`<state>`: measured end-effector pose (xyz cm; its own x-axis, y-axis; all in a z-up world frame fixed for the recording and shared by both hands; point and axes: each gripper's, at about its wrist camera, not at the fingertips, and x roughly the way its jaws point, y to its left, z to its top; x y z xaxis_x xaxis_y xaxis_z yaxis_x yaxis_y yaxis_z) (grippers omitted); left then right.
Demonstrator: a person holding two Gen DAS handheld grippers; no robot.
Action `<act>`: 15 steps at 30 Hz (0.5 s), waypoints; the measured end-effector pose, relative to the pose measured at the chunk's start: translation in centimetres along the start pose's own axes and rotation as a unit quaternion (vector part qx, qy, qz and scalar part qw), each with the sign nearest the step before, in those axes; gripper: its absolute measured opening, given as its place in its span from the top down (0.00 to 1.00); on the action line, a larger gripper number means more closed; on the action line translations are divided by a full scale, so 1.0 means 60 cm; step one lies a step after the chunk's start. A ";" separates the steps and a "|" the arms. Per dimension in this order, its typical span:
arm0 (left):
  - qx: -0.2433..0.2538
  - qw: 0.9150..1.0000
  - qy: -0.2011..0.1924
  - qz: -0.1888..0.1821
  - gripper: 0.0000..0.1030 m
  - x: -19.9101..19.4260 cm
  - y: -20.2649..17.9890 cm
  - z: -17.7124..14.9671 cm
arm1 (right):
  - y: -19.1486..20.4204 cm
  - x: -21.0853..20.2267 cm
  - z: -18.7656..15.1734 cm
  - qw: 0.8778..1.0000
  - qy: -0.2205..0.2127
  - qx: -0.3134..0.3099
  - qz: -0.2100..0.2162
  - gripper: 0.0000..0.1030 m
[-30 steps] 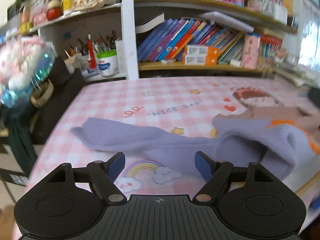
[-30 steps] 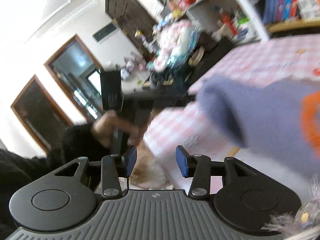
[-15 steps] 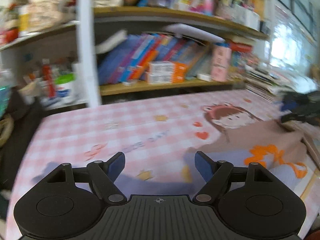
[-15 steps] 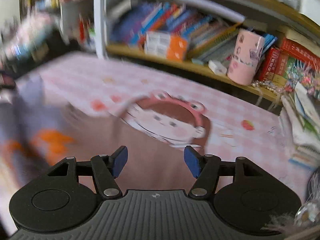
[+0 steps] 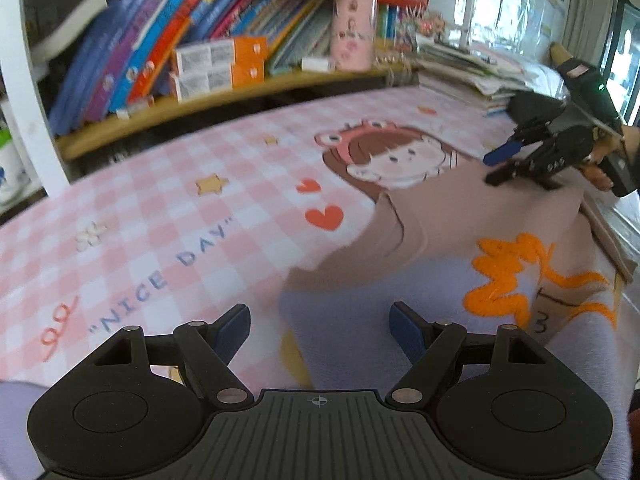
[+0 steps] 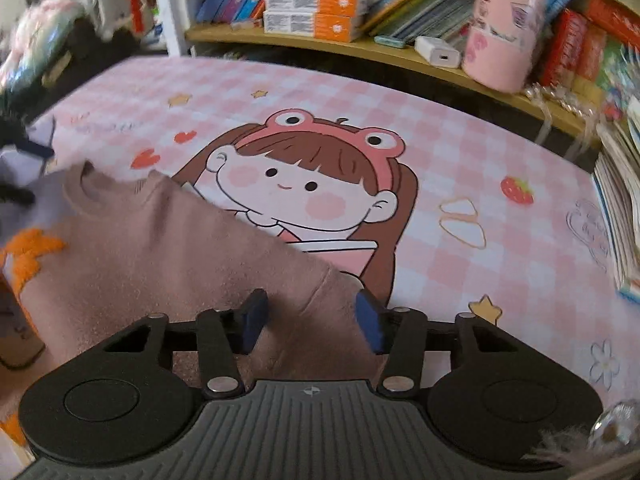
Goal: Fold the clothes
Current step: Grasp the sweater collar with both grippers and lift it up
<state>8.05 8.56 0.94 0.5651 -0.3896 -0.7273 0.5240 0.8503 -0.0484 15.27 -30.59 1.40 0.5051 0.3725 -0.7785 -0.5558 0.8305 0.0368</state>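
So the whole desk is covered by this pink-and-white checked mat (image 6: 500,128) with stars, hearts, a strawberry and "NICE DAY" printed on it, plus a big cartoon girl in a frog hat (image 6: 304,168) right in the middle, which I'll use as the landmark. The sweater (image 6: 160,248), dusty pink and lavender with a fuzzy orange design, lies on the mat just in front of the girl, its pink part overlapping her lower edge. Behind her runs a wooden shelf (image 6: 360,52) crammed with books, two white-and-orange boxes (image 6: 312,10) and a pink tube (image 6: 504,28); off to her right there's a messy pile of papers and books (image 5: 472,68), with bright windows past that. The right gripper (image 6: 310,320) sits low at the sweater's pink edge, jaws closing with the fabric between the blue pads. The left gripper (image 5: 320,330) hovers over the lavender part, fingers wide apart, gripping nothing.
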 end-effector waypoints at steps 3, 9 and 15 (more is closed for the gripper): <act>-0.012 1.000 0.016 -0.007 0.23 0.015 0.007 -0.008 | 0.002 -0.008 -0.007 1.000 -0.002 0.009 0.005 0.74; -0.043 0.999 0.013 -0.022 0.45 0.010 0.009 -0.026 | 0.054 -0.039 -0.032 0.999 -0.015 -0.007 -0.031 0.93; -0.059 0.997 -0.032 -0.037 0.93 -0.048 -0.010 -0.053 | 0.157 -0.167 -0.077 0.978 -0.158 -0.072 -0.116 0.94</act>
<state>4.09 10.27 0.89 0.5690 -0.4718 -0.6736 0.4893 0.8525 -0.1837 1.94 -28.44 6.66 0.7947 0.3090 -0.5224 -0.4774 0.8498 -0.2235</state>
